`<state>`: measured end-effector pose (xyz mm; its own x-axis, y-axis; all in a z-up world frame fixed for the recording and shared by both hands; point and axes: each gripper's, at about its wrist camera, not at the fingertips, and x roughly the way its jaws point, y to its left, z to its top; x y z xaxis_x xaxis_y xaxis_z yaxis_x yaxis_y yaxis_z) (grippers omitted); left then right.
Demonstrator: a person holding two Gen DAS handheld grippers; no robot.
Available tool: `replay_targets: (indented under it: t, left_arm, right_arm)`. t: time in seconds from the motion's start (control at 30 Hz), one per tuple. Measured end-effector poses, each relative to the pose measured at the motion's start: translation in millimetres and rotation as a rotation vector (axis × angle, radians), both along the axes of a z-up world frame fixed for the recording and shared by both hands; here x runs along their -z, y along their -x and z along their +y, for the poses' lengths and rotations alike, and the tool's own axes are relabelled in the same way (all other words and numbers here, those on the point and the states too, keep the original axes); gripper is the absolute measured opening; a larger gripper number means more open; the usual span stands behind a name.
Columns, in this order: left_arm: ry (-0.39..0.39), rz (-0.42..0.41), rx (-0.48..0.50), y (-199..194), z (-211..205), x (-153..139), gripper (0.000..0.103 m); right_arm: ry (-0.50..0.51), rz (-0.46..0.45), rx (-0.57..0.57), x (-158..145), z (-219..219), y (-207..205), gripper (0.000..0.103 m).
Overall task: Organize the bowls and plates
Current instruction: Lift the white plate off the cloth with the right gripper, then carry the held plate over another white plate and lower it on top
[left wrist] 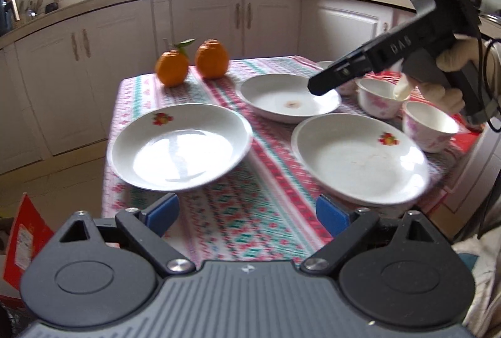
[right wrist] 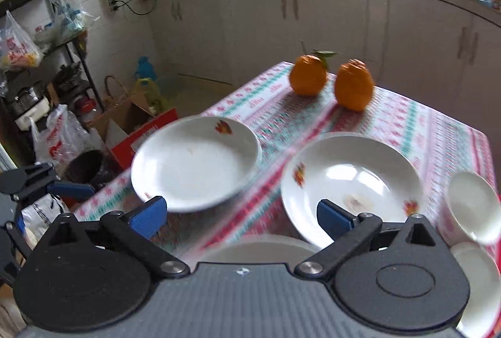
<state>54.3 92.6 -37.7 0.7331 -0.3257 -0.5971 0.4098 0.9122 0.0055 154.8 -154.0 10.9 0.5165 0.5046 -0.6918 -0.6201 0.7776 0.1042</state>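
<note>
The left hand-held gripper hangs over the near edge of the desk, its blue pads spread wide with nothing but patterned tablecloth between them. Three white plates lie on that cloth: a near-left plate with a fruit print on its rim, a near-right plate with the same print, and a far plate with a faint brownish mark at its centre. To the right of the plates stand small white bowls with pink flowers — one bowl just beside the near-right plate, another bowl behind it, and more tucked further back, partly hidden. Two oranges stand side by side at the far-left corner, one with a leaf on its stem.

The right hand-held gripper, held in a gloved hand, points down over the far plate's right rim. From its own wrist view the jaws are fully apart and empty — the far plate shows past the right pad, the near-left plate past the left pad. The picture is blurred here.
</note>
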Motion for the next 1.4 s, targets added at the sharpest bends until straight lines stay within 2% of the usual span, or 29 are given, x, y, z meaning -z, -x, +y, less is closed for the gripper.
replay_targets:
  t: [0.2,0.47,0.87,1.03,1.4]
  left_arm:
    - [0.038,0.048,0.078,-0.5,-25.2,10.6,0.094]
    - [-0.048,0.068,0.189,-2.1,-60.7,30.8,0.094]
    - [-0.072,0.1,0.289,-9.0,-81.9,41.9,0.094]
    - [-0.066,0.097,0.3,-13.5,-86.4,40.9,0.094]
    - [-0.056,0.108,0.329,-20.6,-93.5,44.4,0.094]
  right_arm:
    - [0.046,0.017,0.052,10.0,-36.7,24.0,0.103]
    - [0.058,0.109,0.119,29.1,-65.0,23.8,0.103]
    - [0.066,0.199,0.13,50.7,-72.5,4.9,0.103]
    - [0.076,0.226,0.117,55.7,-71.8,-5.0,0.102]
    - [0.074,0.304,0.068,68.3,-71.5,-19.5,0.085]
